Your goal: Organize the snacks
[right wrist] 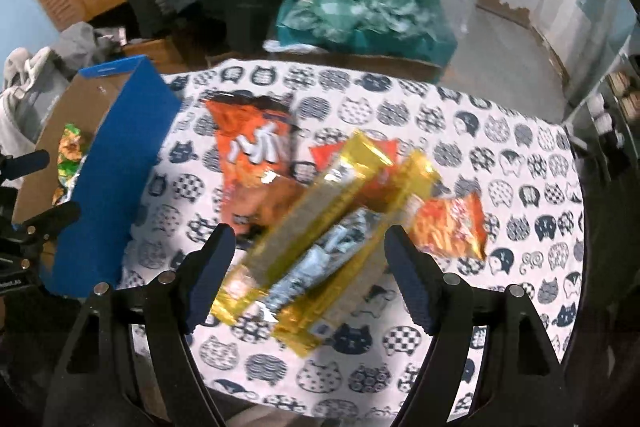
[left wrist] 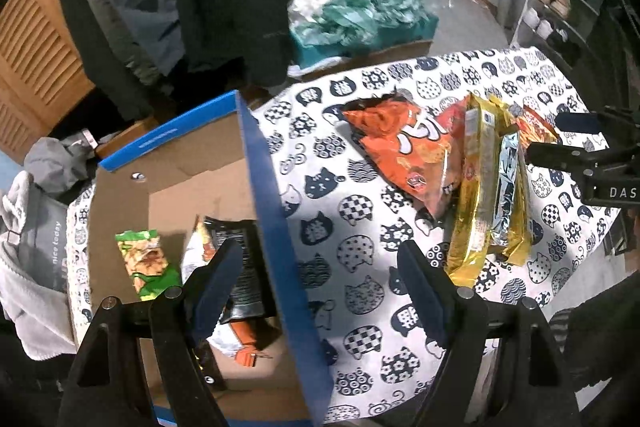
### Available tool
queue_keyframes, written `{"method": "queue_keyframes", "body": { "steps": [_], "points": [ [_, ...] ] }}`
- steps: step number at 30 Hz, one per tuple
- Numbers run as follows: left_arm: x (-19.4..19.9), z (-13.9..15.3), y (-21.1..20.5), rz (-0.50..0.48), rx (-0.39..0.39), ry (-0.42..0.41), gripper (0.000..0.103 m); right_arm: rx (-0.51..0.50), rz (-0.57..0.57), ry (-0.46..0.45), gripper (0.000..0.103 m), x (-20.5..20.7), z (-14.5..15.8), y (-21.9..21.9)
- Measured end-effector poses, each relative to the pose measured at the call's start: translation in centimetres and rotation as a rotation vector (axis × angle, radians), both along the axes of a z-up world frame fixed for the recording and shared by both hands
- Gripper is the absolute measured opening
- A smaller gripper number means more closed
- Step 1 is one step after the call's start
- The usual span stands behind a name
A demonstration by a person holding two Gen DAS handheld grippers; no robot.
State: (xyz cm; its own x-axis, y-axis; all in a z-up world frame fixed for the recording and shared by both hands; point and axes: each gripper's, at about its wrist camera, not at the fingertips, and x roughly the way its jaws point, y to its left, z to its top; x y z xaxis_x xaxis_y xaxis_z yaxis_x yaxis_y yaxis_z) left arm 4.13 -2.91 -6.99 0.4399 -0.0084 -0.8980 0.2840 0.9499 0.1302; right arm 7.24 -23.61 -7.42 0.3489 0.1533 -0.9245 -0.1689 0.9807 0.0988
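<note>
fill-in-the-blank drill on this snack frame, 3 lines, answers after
1. The green snack packet lies inside the ____ box.
2. The tablecloth is printed with ____ faces.
3. Below the right gripper, between its open jaws, lie the ____ packets, with a silver one among them.

Missing words: blue; cat; gold
</note>
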Motion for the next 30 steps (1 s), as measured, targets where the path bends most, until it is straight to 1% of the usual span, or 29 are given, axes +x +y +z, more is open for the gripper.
{"method": "queue_keyframes", "body": {
  "steps": [11,16,19,21,25,27,29,30],
  "points": [
    [1.9,-2.3,-2.5,0.021,-0.025,0.093,0.081,-0.019,-0.072,0.042,0.077,-0.4,-2.3,-5.1],
    [3.6,-2.8,-3.7,0.041,-0.003,0.122,0.081,-0.067,-0.043,0.108,0.077,1.0,-3.1,-7.5],
    [4.9,-2.7,-4.4,0.052,-0.036,0.151,0.081,-0.106,-0.027,0.142,0.077,2.3,-3.4,-9.2],
    [5.8,-2.8,-4.9,0.056,-0.059,0.177,0.081,-0.096,-0.027,0.167,0.077,3.4,-3.7,-10.4],
    [7.5,-3.6,-5.9,0.069,-0.049,0.215,0.082,-0.085,-0.021,0.203,0.078,5.2,-4.9,-12.0],
    [8.4,-4.2,-6.3,0.078,-0.057,0.239,0.082,-0.071,-0.024,0.22,0.078,5.8,-5.7,-12.5],
    [9.1,-4.7,-6.4,0.096,-0.078,0.259,0.082,-0.047,-0.032,0.233,0.078,6.1,-6.8,-13.1],
    [9.6,-5.1,-6.4,0.11,-0.102,0.27,0.082,-0.036,-0.038,0.243,0.078,6.2,-7.3,-13.3]
  ]
}}
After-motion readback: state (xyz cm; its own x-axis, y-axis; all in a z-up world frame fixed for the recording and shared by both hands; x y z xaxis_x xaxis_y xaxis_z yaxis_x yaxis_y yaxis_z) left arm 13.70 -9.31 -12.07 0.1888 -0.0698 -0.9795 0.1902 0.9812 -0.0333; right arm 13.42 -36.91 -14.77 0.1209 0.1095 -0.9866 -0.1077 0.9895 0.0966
